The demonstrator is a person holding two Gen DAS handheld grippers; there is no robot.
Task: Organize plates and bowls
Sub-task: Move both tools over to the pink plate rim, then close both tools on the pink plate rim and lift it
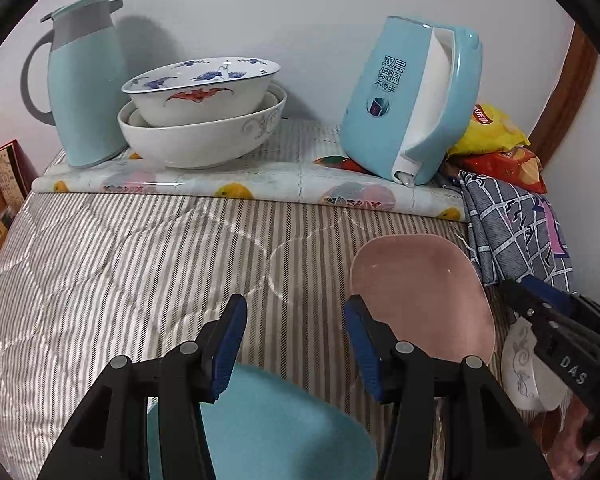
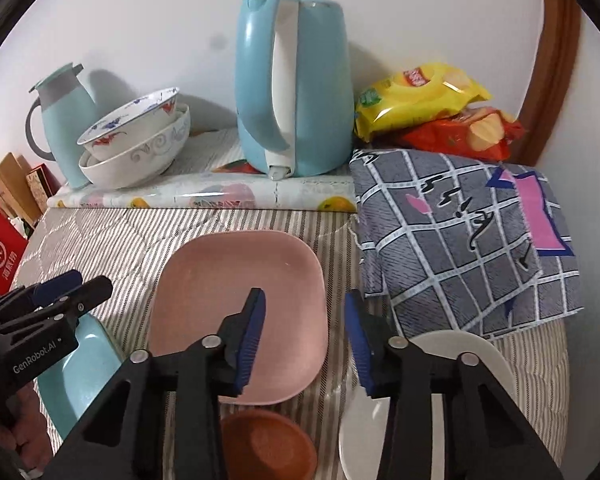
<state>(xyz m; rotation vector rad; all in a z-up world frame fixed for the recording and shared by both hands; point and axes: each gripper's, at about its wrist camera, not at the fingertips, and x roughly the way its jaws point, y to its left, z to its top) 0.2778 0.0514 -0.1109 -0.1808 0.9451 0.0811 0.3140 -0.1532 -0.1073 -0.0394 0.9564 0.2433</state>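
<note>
My left gripper (image 1: 296,316) is open and empty above a light blue plate (image 1: 276,428) on the striped quilt. It also shows in the right wrist view (image 2: 72,284). A pink square plate (image 1: 420,296) lies just right of it. My right gripper (image 2: 304,312) is open and empty over the pink plate's (image 2: 236,292) right edge. A brown bowl (image 2: 268,444) and a white plate (image 2: 364,420) lie below it. The blue plate (image 2: 84,376) sits at the left. Two stacked white bowls (image 1: 204,120) stand on the far mat.
A teal thermos jug (image 1: 84,92) and a blue electric kettle (image 1: 412,100) stand on the fruit-print mat (image 1: 236,184) by the wall. Snack bags (image 2: 428,108) and a grey checked cloth (image 2: 468,240) lie at the right. A red box (image 2: 0,256) is at the left.
</note>
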